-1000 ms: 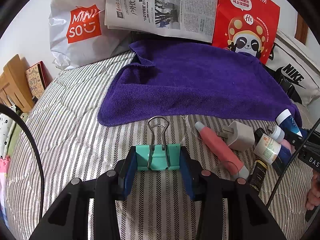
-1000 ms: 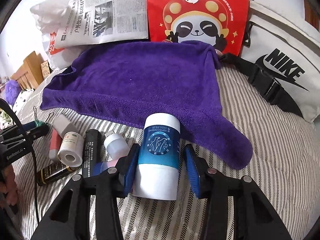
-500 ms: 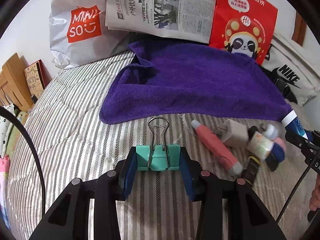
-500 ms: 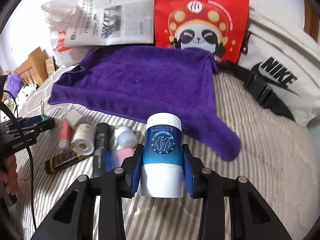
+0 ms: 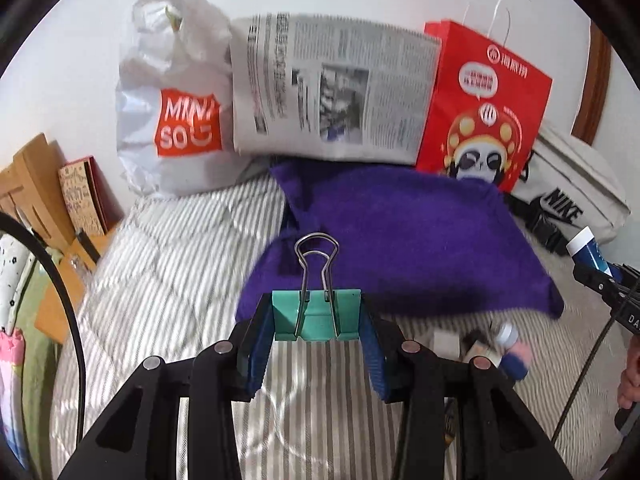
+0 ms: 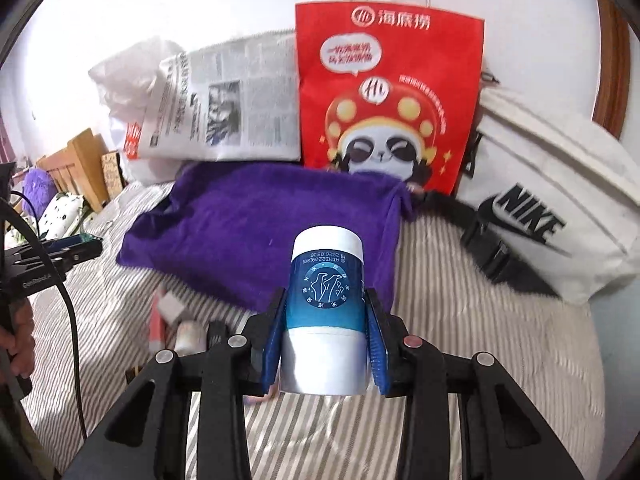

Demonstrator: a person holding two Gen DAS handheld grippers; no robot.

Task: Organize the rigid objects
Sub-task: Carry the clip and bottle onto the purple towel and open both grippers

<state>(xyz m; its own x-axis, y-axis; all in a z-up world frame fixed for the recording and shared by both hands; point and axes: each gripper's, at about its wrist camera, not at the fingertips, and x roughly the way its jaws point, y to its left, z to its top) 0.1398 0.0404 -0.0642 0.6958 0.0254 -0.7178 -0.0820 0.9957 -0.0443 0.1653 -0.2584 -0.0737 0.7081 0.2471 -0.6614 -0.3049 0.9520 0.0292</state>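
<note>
Teal binder clip is squeezed between pads of left gripper, held up over striped bed cover. Blue-and-white bottle is pinched tight by right gripper, held above bed near purple towel.

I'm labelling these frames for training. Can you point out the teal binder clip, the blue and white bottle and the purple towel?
teal binder clip [image 5: 316, 316]: left wrist view, on its teal body.
blue and white bottle [image 6: 326, 292]: right wrist view, on its blue label.
purple towel [image 6: 248, 224]: right wrist view, on its middle.
</note>
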